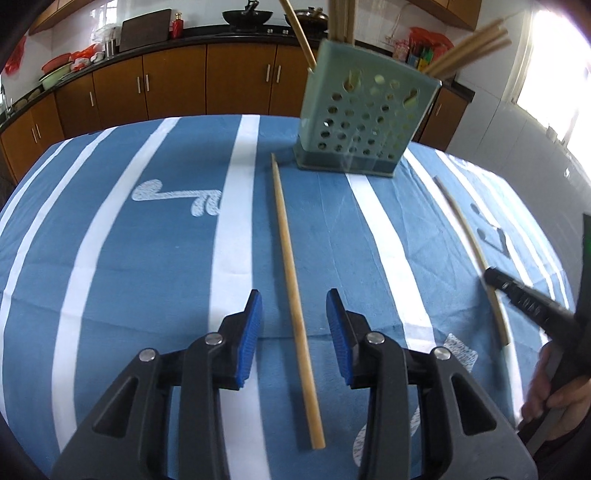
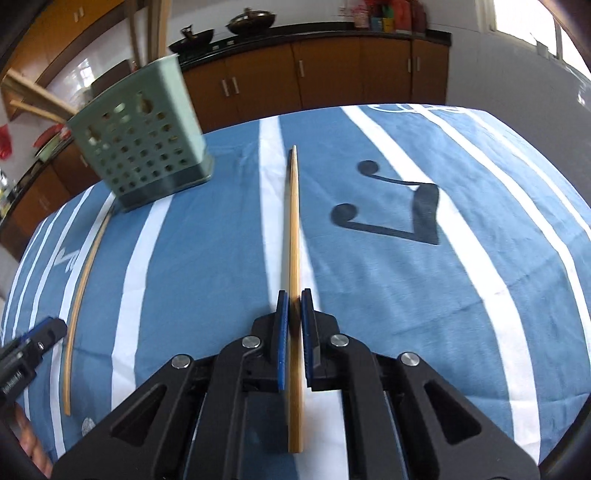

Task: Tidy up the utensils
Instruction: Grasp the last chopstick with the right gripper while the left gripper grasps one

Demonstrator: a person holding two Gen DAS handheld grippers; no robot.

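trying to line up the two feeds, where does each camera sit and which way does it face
Left wrist: sits behind the open left tongs, facing a loose chopstick lying on the striped cloth and the green holder; the right tongs and a hand show at right.
Right wrist: sits behind the right tongs, shut on a chopstick, facing the kitchen cabinets; the left tongs show at left.
Shared: holder, cloth, both chopsticks.

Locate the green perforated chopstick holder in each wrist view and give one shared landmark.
Left wrist: green perforated chopstick holder upper centre-right, standing on the blue striped cloth.
Right wrist: holder upper left.
Shared landmark: the wok on the counter behind.
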